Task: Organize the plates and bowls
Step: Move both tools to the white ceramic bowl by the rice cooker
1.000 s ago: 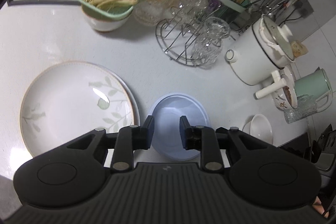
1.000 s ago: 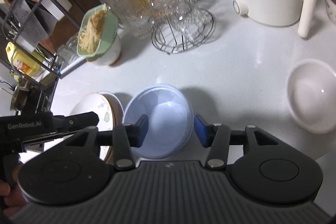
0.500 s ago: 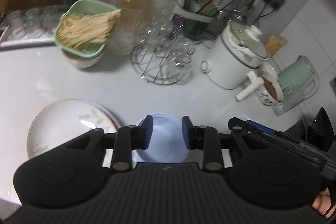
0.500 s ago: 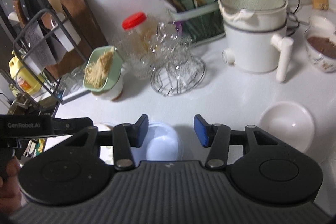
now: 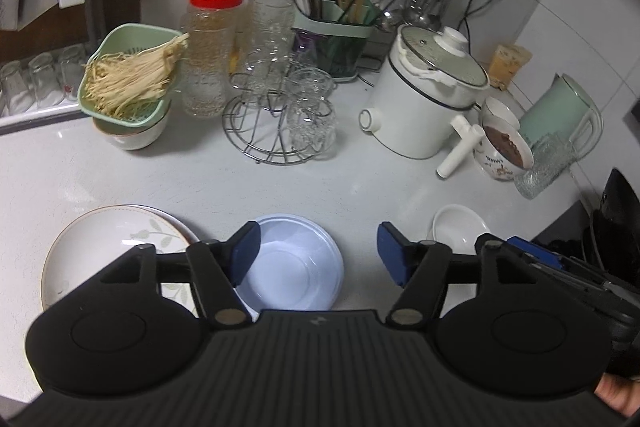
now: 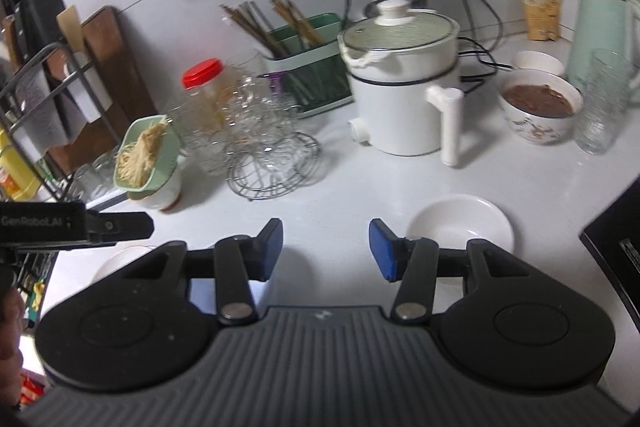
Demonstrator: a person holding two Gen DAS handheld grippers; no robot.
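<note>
While both grippers hover empty, the leaf-patterned plate [image 5: 108,247] lies left of the blue bowl [image 5: 294,267] and the white bowl [image 5: 460,229] right of it. Left gripper [image 5: 316,253] gapes wide above that blue bowl; right gripper [image 6: 325,249] likewise spreads wide.

Leaf-print plate [image 5: 108,247], blue bowl [image 5: 296,267], white bowl [image 5: 460,231]: upright, row.

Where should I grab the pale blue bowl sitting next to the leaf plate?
Grip the blue bowl by its thin rim on the right side, one finger inside and one outside. It sits upright and open, and the plate crowds its left edge.
</note>
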